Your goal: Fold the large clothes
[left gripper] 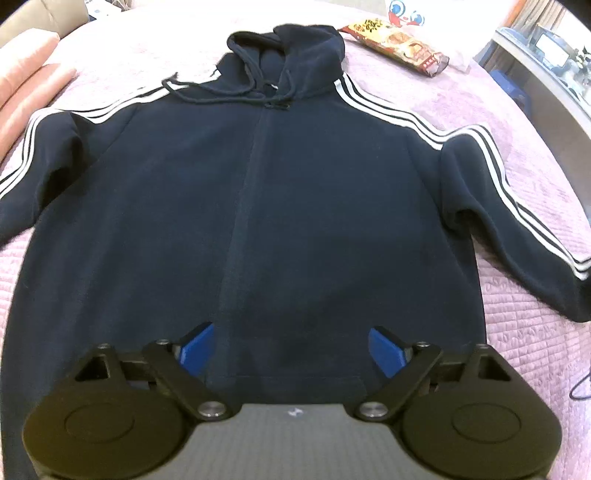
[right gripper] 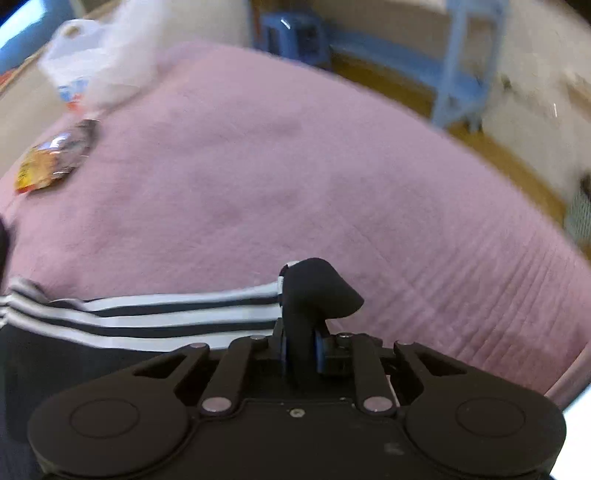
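Observation:
A dark navy hoodie [left gripper: 280, 206] with white stripes along its sleeves lies spread face up on a pink quilted bedspread [left gripper: 535, 339], hood at the far end. My left gripper [left gripper: 291, 347] hangs over the bottom hem, its blue pads wide apart and nothing pressed between them. In the right wrist view the striped sleeve [right gripper: 147, 314] runs in from the left, and my right gripper [right gripper: 301, 347] is shut on the sleeve's dark cuff [right gripper: 317, 291], which bunches up above the jaws.
A snack packet [left gripper: 399, 44] [right gripper: 55, 162] and a white plastic bag [right gripper: 99, 62] lie on the bed beyond the hood. A blue stool [right gripper: 291, 33] and a blue frame [right gripper: 454, 74] stand on the floor past the bed's edge. A pink pillow [left gripper: 26, 85] lies at the far left.

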Motion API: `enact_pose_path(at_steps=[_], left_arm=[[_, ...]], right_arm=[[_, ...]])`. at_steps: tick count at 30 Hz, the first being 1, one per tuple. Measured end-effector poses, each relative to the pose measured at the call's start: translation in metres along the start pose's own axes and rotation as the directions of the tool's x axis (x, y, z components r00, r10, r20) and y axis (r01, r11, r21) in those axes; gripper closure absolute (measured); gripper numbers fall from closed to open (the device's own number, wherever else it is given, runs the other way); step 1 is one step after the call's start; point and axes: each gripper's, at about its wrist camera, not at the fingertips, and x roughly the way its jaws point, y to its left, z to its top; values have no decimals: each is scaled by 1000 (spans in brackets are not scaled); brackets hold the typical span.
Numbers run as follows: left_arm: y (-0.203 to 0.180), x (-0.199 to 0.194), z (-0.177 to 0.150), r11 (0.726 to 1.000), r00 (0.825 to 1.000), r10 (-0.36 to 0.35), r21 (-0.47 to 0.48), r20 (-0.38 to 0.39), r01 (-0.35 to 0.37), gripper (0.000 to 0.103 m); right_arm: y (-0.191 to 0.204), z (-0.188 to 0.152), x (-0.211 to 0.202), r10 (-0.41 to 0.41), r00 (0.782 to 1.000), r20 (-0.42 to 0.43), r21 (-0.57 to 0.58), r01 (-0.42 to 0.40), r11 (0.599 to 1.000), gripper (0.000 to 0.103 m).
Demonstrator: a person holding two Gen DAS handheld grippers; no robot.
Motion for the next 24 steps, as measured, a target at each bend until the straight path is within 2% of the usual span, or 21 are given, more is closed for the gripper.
enact_pose_path(at_steps=[2,4,5,6,7,9,11,14,16,18,21,24], left_arm=[[7,-9,3,1000,1000,2,-7,24,-2,13],[17,-16,6,1000,999,10,-11,43,-9,13],[22,-19,7,1000,999,16,-14,50,-15,13],[28,-21,8,1000,998,22,-21,58,-21,13],[35,-23,9,999,998,27,-30,65,-25,13],[52,-25,9,998,997,31,-52,69,-27,13],[69,-25,8,997,997,24,-72,68,-19,13],[100,-29,8,995,997,30,-99,73,-23,17],[121,-37,8,993,995,42,-113,88,-32,19],[147,-47,11,990,992,51,-136,117,-35,19],[180,-62,16,985,986,65,-169,153,-39,19],[208,-69,24,980,980,91,-191,175,-57,19]], right_arm=[[10,9,-36,-51,994,93,-27,53,998,87],[8,20,-74,-148,968,202,3,150,989,87],[5,26,-93,-242,931,273,34,242,970,87],[2,29,-107,-304,895,326,56,302,952,87],[0,32,-116,-328,878,349,71,324,943,87],[8,32,-119,-334,887,320,65,331,942,87],[31,23,-117,-314,893,321,7,330,944,87],[85,0,-113,-190,933,306,-87,226,970,86],[128,-17,-110,-75,959,275,-145,118,982,86],[178,-32,-114,57,969,239,-181,-13,983,86],[256,-56,-130,259,949,178,-219,-218,951,86],[338,-80,-145,424,900,102,-246,-390,887,84]])
